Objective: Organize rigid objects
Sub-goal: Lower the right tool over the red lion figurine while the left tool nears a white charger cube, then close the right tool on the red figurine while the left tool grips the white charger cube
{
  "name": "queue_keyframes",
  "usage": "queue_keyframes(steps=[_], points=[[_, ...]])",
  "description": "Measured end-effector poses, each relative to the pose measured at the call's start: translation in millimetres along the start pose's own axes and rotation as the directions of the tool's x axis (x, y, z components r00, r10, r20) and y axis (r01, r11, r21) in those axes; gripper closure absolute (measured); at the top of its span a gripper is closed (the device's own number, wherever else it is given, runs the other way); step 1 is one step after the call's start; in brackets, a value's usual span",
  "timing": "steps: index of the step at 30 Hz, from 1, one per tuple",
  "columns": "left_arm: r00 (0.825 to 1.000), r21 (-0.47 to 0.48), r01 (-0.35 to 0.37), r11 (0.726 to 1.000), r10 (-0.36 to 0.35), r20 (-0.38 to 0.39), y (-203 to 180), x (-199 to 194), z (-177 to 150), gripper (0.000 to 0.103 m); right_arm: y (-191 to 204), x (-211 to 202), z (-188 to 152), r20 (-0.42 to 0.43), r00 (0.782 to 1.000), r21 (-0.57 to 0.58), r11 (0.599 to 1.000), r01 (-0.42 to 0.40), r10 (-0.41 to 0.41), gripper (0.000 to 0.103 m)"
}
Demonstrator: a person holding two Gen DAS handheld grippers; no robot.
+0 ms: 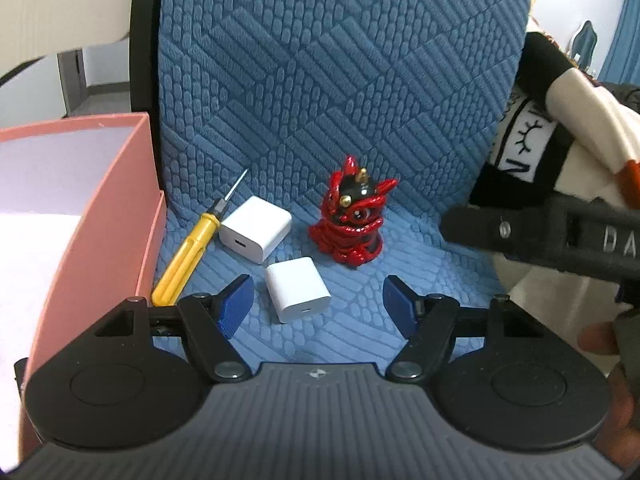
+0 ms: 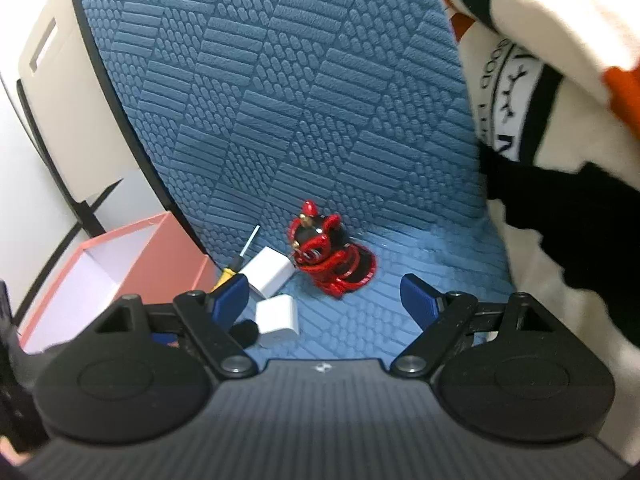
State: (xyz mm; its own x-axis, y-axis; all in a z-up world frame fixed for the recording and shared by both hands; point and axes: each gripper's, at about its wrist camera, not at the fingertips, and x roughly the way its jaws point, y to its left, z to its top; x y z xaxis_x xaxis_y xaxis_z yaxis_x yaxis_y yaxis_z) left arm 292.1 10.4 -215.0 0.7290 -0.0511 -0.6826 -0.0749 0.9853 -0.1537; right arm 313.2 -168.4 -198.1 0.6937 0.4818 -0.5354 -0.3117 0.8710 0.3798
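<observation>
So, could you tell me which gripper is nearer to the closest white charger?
Left. The left gripper has the near charger between its open fingers; the right gripper hangs farther back, the charger beside its left finger.

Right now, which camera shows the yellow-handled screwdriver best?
The left wrist view: the whole yellow-handled screwdriver lies beside the pink box. In the right wrist view only its tip and collar show behind a gripper finger.
</observation>
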Motion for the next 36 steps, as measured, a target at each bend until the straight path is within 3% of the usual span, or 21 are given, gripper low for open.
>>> queue_keyframes(steps=[16, 20, 28, 36], points=[[0.997, -0.036, -0.022, 0.999, 0.019, -0.079, 10.2, 41.9, 5.0, 0.03, 13.3, 75.8, 28.6, -0.076, 0.996, -0.07, 0.997, -0.041, 0.036, 0.023], [0.993, -0.098, -0.013, 0.995, 0.002, -0.118, 14.8, 52.9, 5.0, 0.036, 19.6, 94.4, 33.5, -0.101, 0.995, -0.097, 0.995, -0.035, 0.025, 0.025], [0.99, -0.054, -0.066, 0.996, 0.058, -0.13, 12.9, 66.2, 8.8, 0.046, 25.4, 124.4, 33.1, -0.128, 0.991, -0.144, 0.989, 0.023, -0.042, 0.032], [0.988, -0.056, -0.055, 0.997, 0.047, -0.144, 11.1, 74.7, 13.0, 0.047, 18.1, 142.5, 31.1, -0.163, 0.986, -0.093, 0.995, 0.026, -0.041, 0.038]])
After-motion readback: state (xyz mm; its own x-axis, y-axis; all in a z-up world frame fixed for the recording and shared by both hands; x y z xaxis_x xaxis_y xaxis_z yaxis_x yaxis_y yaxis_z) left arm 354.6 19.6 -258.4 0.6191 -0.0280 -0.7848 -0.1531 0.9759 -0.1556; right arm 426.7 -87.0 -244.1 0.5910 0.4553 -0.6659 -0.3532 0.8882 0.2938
